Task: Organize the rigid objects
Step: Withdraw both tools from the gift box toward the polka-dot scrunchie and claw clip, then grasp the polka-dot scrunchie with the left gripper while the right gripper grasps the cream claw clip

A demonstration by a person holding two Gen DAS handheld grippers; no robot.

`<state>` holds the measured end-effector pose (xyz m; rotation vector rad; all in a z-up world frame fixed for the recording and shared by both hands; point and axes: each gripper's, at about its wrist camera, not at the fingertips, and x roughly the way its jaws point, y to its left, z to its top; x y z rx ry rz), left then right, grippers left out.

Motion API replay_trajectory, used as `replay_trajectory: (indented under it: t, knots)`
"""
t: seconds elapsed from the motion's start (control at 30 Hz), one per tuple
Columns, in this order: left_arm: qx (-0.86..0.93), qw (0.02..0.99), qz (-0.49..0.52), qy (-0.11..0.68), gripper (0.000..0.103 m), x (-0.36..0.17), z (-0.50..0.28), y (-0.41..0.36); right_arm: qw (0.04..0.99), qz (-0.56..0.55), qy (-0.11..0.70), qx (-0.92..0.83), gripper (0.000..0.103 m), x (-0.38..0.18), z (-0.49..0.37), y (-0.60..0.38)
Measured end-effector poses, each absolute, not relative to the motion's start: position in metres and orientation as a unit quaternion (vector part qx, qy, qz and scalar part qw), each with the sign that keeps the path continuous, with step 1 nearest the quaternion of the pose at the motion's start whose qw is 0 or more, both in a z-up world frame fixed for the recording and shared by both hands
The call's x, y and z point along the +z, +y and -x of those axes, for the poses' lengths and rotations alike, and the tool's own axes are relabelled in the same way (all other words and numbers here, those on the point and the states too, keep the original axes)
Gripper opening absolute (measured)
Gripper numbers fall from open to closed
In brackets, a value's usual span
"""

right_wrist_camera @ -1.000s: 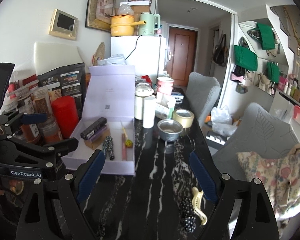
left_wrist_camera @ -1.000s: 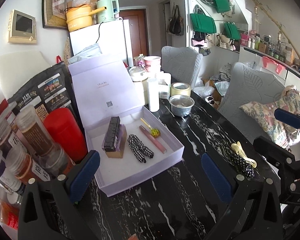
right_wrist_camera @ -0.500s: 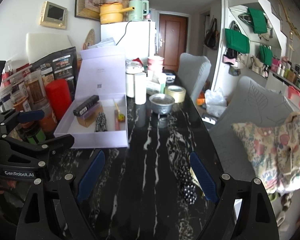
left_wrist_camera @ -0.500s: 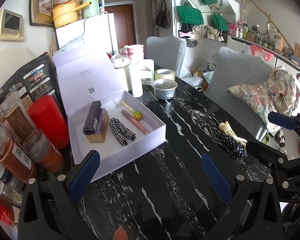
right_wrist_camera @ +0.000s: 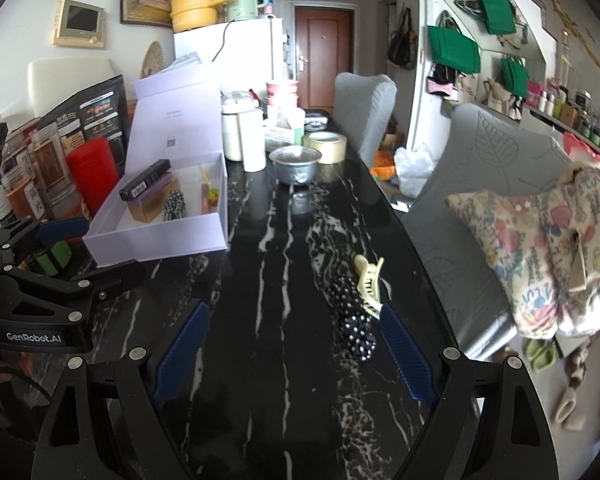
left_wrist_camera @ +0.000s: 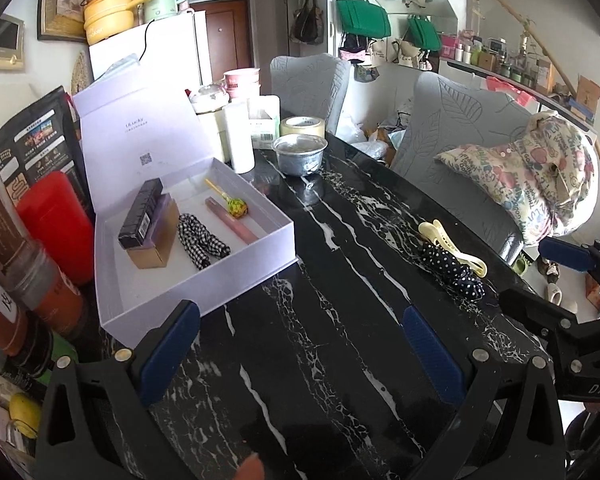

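Both my grippers are spread wide and empty above the black white-veined marble table [right_wrist_camera: 284,280]. My right gripper [right_wrist_camera: 292,354] hangs just short of the cream plastic claw clip [right_wrist_camera: 367,285], which lies touching a black polka-dot scrunchie [right_wrist_camera: 352,320] (partly across it). My left gripper [left_wrist_camera: 300,354] is near the open lilac cardboard box [left_wrist_camera: 204,280].

Hair clip [right_wrist_camera: 367,285] right of box [right_wrist_camera: 156,242]
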<state>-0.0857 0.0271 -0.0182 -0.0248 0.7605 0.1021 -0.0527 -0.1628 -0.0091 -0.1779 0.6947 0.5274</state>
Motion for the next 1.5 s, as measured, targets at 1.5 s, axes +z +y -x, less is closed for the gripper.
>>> replay_trajectory:
  t: [1.5]
  knots:
    - [-0.092, 0.883, 0.034, 0.459, 0.086, -0.075, -0.023, -0.079, 0.892, 0.031, 0.417, 0.169, 0.087, -0.076, -0.032, -0.253]
